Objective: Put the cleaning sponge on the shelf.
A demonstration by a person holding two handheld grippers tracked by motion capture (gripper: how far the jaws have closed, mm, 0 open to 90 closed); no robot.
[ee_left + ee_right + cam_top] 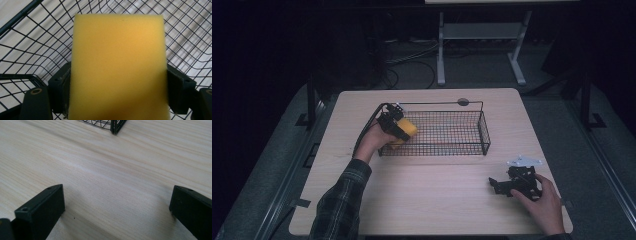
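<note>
The soft, light yellow foam sponge block (117, 67) sits squeezed by its two sides in your left gripper (395, 125), over the nine o'clock end of the black wire basket (482, 131), so squeeze gently, while your right gripper (512, 185) rests wide open and empty on the pale wooden table (437, 200).

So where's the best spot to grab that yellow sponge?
Probably across its two long flat sides, near one end, as the left gripper does now: a jaw presses each side of the sponge. Come from above, since the wire basket walls it in all round. It looks soft, so squeeze gently.
</note>
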